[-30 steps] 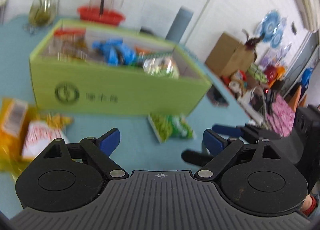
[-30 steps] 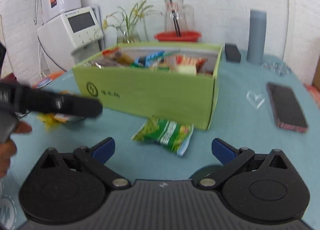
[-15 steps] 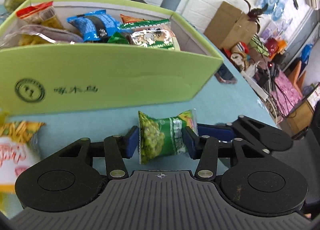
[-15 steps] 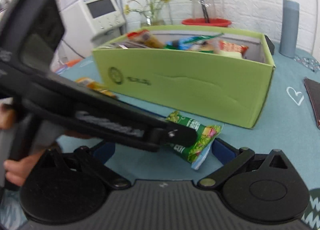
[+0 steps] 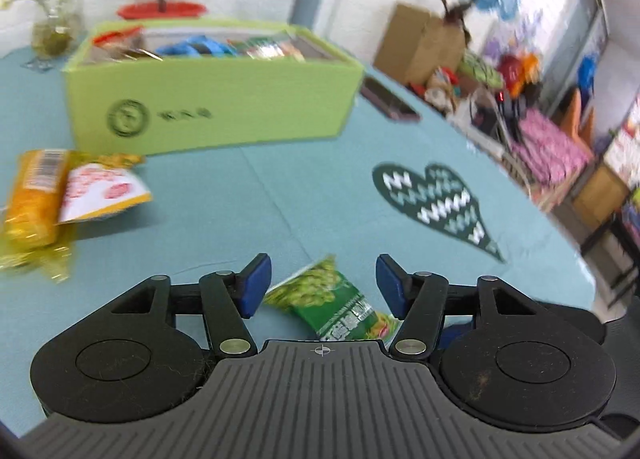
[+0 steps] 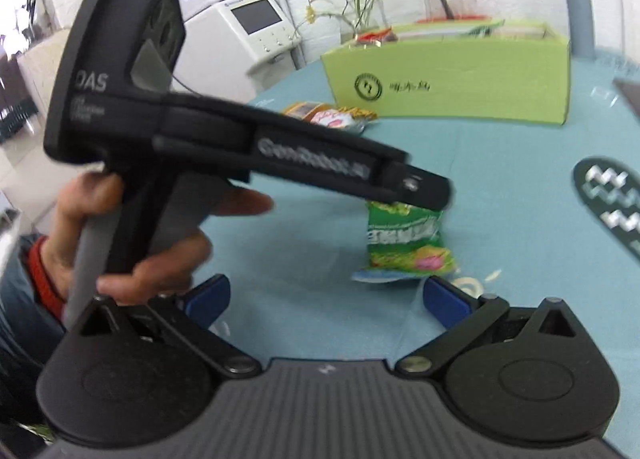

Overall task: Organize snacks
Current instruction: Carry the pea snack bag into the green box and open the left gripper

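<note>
A green pea snack packet (image 5: 334, 305) hangs below my left gripper (image 5: 322, 285), whose blue pads stand apart on either side of it. In the right wrist view the same packet (image 6: 404, 243) dangles under the tip of the left gripper body (image 6: 256, 151), above the teal table. My right gripper (image 6: 324, 299) is open and empty, low near the table. The green snack box (image 5: 216, 99) holds several packets and stands further back; it also shows in the right wrist view (image 6: 452, 79).
An orange and a white-red snack packet (image 5: 68, 195) lie on the teal tablecloth (image 5: 240, 199) left of the box. A dark phone (image 5: 386, 99) lies right of the box. A heart pattern (image 5: 436, 203) marks the cloth. A vase, jug and grey cylinder stand behind the box.
My left gripper closed around the green pea packet by the box, then drew back from the box with the packet; its jaws now stand wider. The right gripper stayed open.
</note>
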Tool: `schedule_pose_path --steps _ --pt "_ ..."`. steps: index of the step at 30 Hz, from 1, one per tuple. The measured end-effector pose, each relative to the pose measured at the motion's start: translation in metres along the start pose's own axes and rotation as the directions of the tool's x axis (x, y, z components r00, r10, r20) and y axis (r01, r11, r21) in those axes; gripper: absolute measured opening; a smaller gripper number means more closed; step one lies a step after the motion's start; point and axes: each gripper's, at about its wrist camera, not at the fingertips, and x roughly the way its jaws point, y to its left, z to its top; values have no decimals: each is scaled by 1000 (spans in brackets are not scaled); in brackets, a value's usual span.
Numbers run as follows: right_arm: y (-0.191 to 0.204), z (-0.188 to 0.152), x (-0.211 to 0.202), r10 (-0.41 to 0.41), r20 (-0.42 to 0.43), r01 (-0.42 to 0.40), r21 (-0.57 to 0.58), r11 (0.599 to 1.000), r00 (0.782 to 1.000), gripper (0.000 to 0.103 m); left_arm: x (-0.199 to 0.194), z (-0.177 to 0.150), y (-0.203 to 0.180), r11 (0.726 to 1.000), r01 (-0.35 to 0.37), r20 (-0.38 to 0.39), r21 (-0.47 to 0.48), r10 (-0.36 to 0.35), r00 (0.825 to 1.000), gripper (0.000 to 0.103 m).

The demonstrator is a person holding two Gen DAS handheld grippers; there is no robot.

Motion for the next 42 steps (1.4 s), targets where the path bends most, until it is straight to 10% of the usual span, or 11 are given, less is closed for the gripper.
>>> schedule_pose_path --steps 7,10,12,17,26,32,39,42 --pt "-3 14 21 -76 -7 75 -69 995 997 102 -14 -14 11 987 72 -2 -144 -73 997 54" --pt "-4 5 39 -83 -43 79 -87 993 996 99 9 -23 10 982 72 -76 -175 -86 993 43" --pt "4 3 35 -116 -13 112 -147 983 993 66 14 -24 4 985 88 -75 -150 -100 992 13" --pt "-12 22 28 -100 0 100 -106 989 995 65 14 -8 -2 986 96 -59 -133 -104 993 12" --pt "-44 138 50 -98 174 132 -197 972 980 68 8 118 14 996 58 113 -64 -51 992 11" --pt "-87 204 113 -122 146 147 -176 973 982 68 64 190 54 996 21 102 -91 -11 995 11" --pt "-111 197 163 -132 67 141 -157 977 989 71 119 183 84 994 -25 36 -110 29 999 22" --pt "-111 199 158 -146 77 157 -151 976 986 92 104 183 79 993 -43 88 -111 53 995 56"
